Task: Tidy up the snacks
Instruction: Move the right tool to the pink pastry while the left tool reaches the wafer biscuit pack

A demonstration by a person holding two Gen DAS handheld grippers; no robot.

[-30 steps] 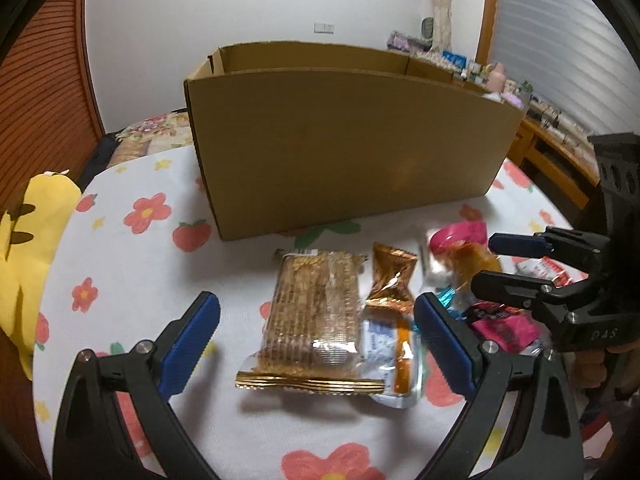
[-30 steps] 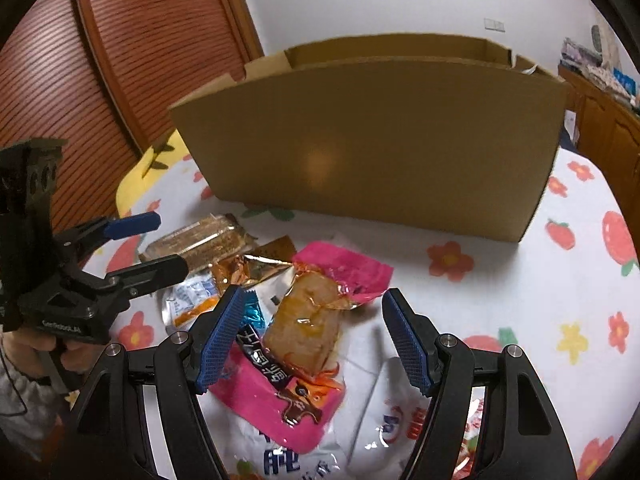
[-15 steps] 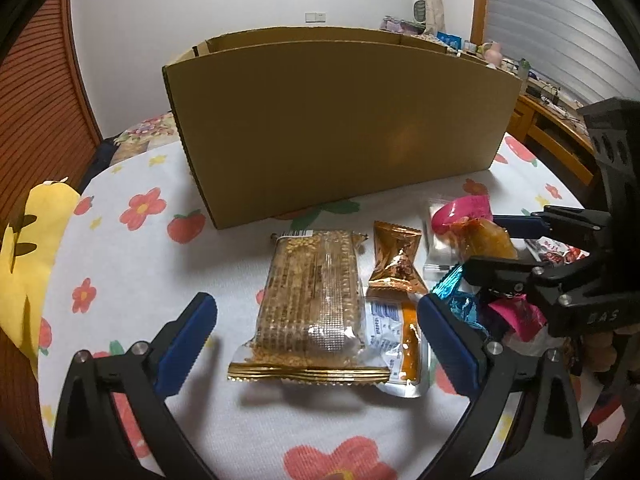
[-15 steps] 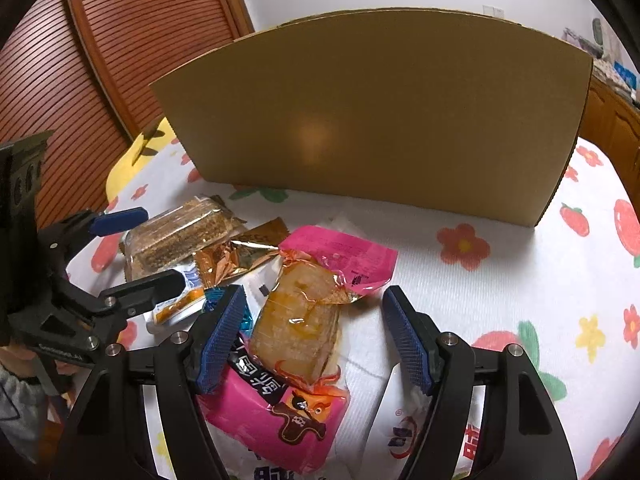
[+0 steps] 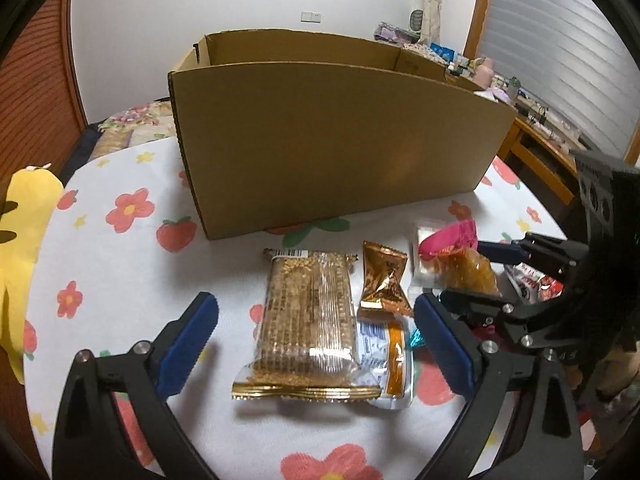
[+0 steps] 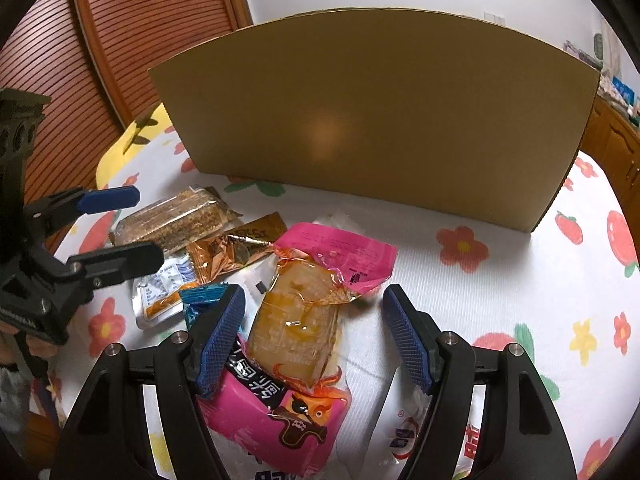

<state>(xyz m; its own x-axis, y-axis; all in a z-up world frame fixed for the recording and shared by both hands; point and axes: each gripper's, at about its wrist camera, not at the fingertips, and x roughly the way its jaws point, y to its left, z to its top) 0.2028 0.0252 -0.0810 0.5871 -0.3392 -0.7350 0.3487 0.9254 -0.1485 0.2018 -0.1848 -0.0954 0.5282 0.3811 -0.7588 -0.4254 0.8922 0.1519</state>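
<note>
A clear packet of grain bars (image 5: 308, 312) lies on the flowered cloth between the fingers of my left gripper (image 5: 314, 308). Its jaws are closing and the pads stand clear of the packet. Beside it lie a small golden-brown wrapper (image 5: 384, 276) and a white and orange sachet (image 5: 384, 348). My right gripper (image 6: 315, 298) is open astride a pink and clear packet with an orange block inside (image 6: 296, 316), neither pad touching it. An open-topped cardboard box (image 5: 332, 148) stands behind the snacks. Each gripper shows in the other's view: left gripper (image 6: 144, 227), right gripper (image 5: 464, 271).
Under the right gripper lie a blue wrapper (image 6: 200, 298), a pink pack with a cartoon figure (image 6: 280, 420) and a white packet (image 6: 404, 432). A yellow cushion (image 5: 20, 240) sits at the table's left edge. A slatted wooden door (image 6: 120, 40) is behind.
The right gripper has sunk closer to the pink and clear packet, and the box's open top has left its view. The left gripper's fingers have drawn slightly inward around the grain bars.
</note>
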